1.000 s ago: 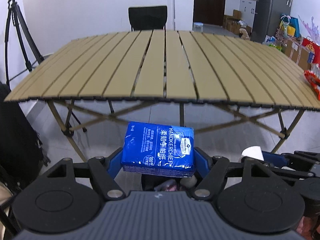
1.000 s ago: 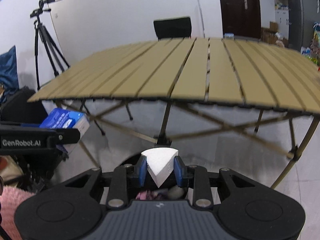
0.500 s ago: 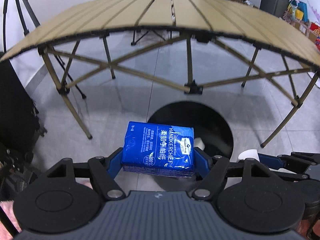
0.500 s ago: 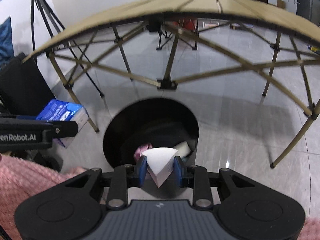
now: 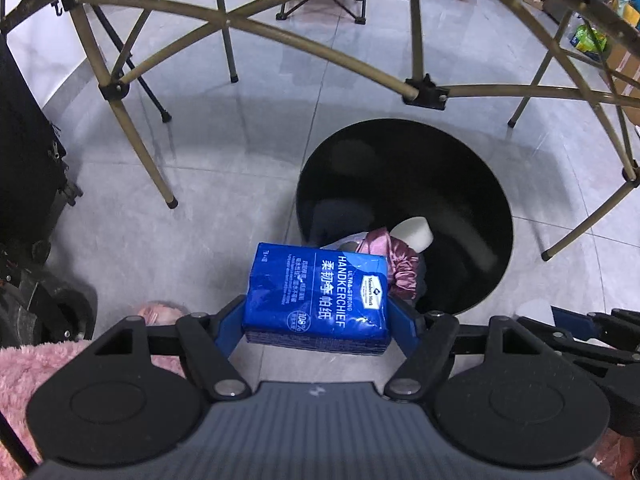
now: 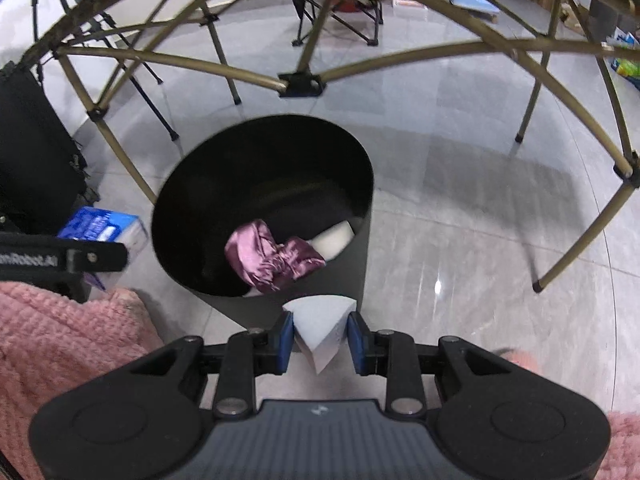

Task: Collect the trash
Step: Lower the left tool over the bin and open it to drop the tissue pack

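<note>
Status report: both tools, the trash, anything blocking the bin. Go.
Left tool clamped on blue tissue pack. Right tool clamped on white foam wedge. Both short of the black bin opening. Nothing blocking; purple cloth already inside.

Grey tiled floor (image 5: 224, 184) under a folding table frame (image 5: 248, 30).

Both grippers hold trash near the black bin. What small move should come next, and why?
Probably carry the left gripper a little forward over the black bin before opening. Its blue handkerchief pack hangs at the near rim, partly over floor. The right gripper, with its white foam wedge, is also short of the opening.
</note>
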